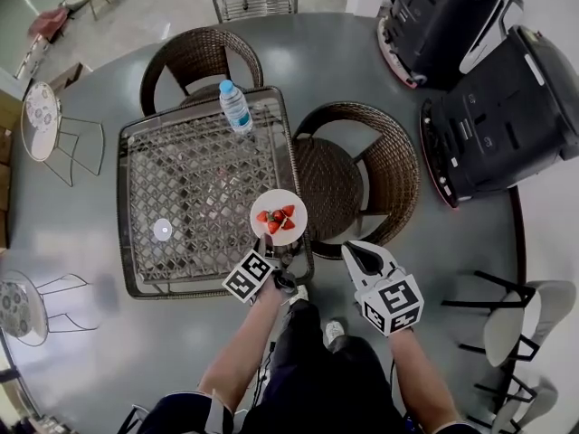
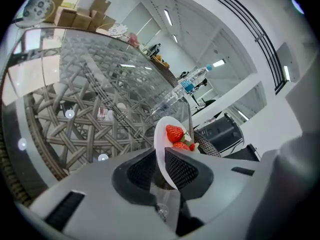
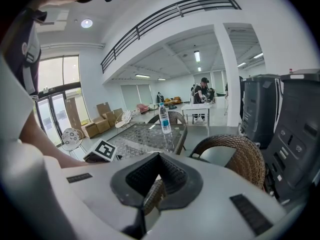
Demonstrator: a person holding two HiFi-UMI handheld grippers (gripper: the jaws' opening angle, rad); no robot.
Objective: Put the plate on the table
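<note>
Glass table point(image 1: 145, 242), 4 o'clock edge: plate point(image 1: 279, 197) over it, rim pinched in left gripper point(image 1: 282, 248) jaws, unreleased; right gripper point(image 1: 355, 256) jaws together.

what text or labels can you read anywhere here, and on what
No text can be read.
Bottle label: blue band, print too small to read.
Marker cubes: black-and-white square patterns, no letters or numbers.
Black machines: panel markings too blurred to read.
</note>
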